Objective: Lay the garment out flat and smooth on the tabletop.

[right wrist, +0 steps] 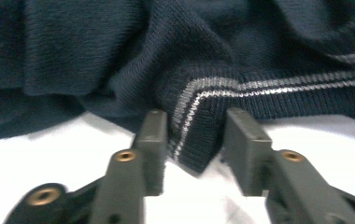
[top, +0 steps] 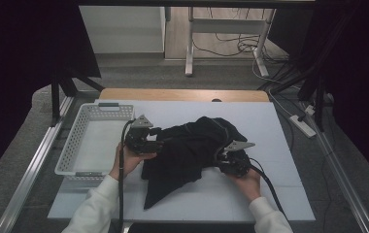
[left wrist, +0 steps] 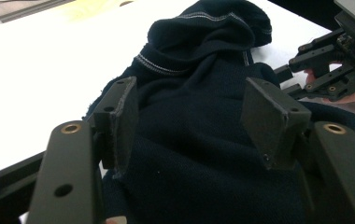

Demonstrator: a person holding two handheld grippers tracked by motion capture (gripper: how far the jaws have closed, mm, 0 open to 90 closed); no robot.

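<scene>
**Grippers take hold of the dark sweater's edges**

Right gripper (right wrist: pixel 192 140) sits low in its own view, jaws closed onto the sweater's (top: pixel 192 150) striped hem (right wrist: pixel 199 130). Left gripper (left wrist: pixel 194 121), at the garment's left edge, has its jaws around a bunched fold without visibly pinching it. The sweater lies crumpled mid-frame on the white board (top: pixel 250 194); a white basket (top: pixel 71 150) sits left. Judging by this, grasping is underway; next, the left jaws must clamp before any lifting or spreading.

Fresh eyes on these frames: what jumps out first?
A dark knit garment lies crumpled in the middle of the white table, with a gripper at each side. The right gripper has a striped ribbed hem corner between its jaws, while the left gripper straddles a fold with its pads apart. A white basket sits at the table's left.
</scene>
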